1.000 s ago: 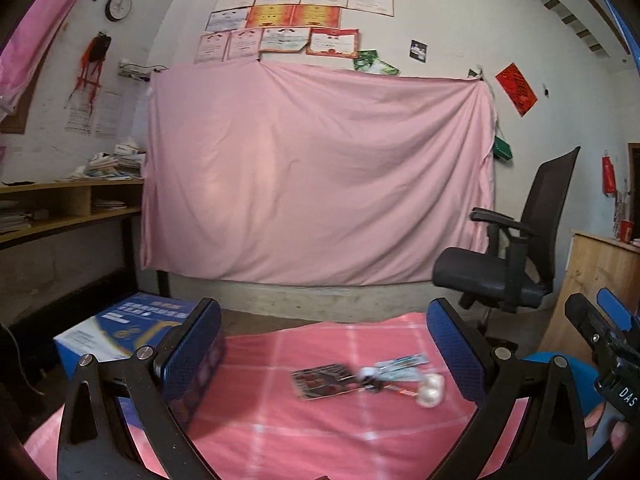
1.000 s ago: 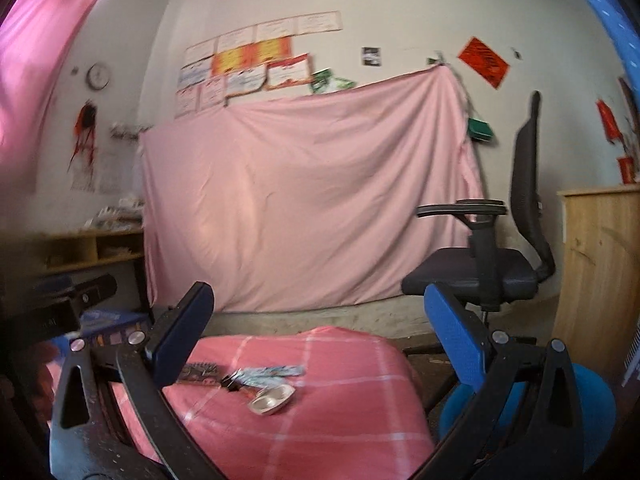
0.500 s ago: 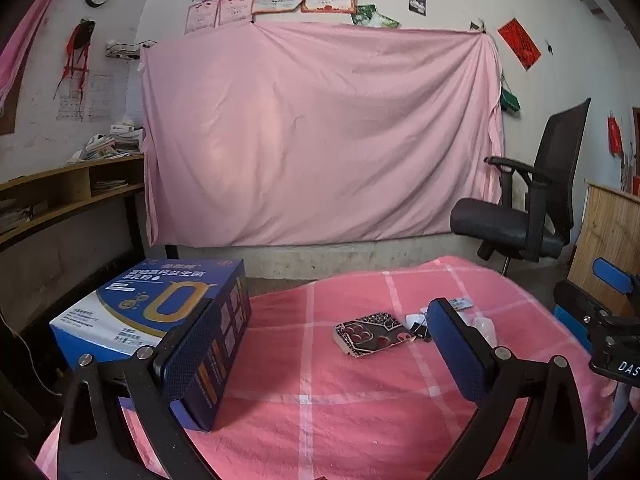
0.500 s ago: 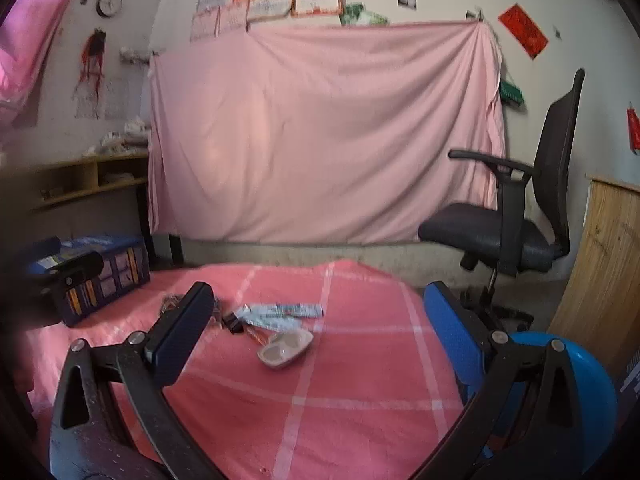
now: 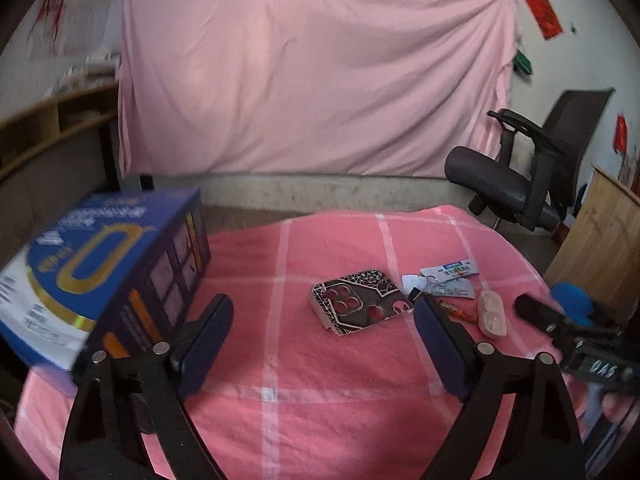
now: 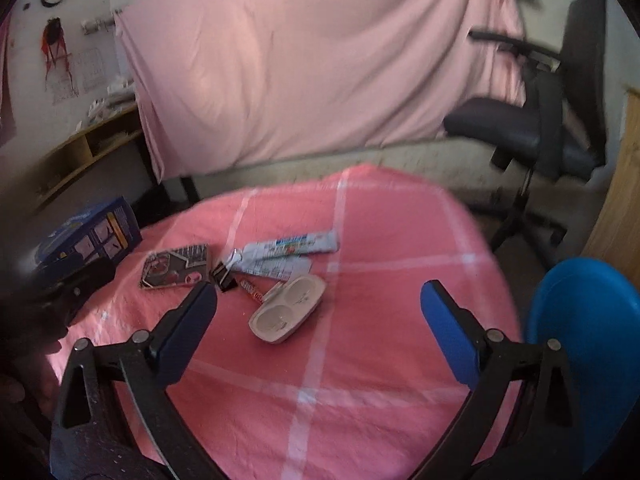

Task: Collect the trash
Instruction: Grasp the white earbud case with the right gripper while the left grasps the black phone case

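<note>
Small litter lies on a round table under a pink checked cloth [image 5: 288,360]: silver-blue wrappers [image 5: 448,276] [image 6: 288,252], a red wrapper [image 5: 456,308], a black binder clip [image 6: 224,276] and a white two-well plastic tray [image 6: 288,308] [image 5: 492,314]. A patterned phone case [image 5: 356,304] [image 6: 176,266] lies beside them. My left gripper [image 5: 322,340] hovers short of the phone case, its jaws closing with nothing between them. My right gripper [image 6: 318,328] stands open just before the white tray, touching nothing. The right gripper [image 5: 560,328] also shows at the left wrist view's right edge.
A blue carton [image 5: 100,276] [image 6: 92,232] stands at the table's left. A blue stool [image 6: 588,340] sits low on the right, a black office chair [image 5: 520,176] and a wooden cabinet [image 5: 600,240] behind it. A pink sheet [image 5: 312,80] hangs on the far wall.
Both cameras have tilted down and come closer to the table, so the litter looks larger and nearer. The left gripper's jaws stand slightly narrower than before.
</note>
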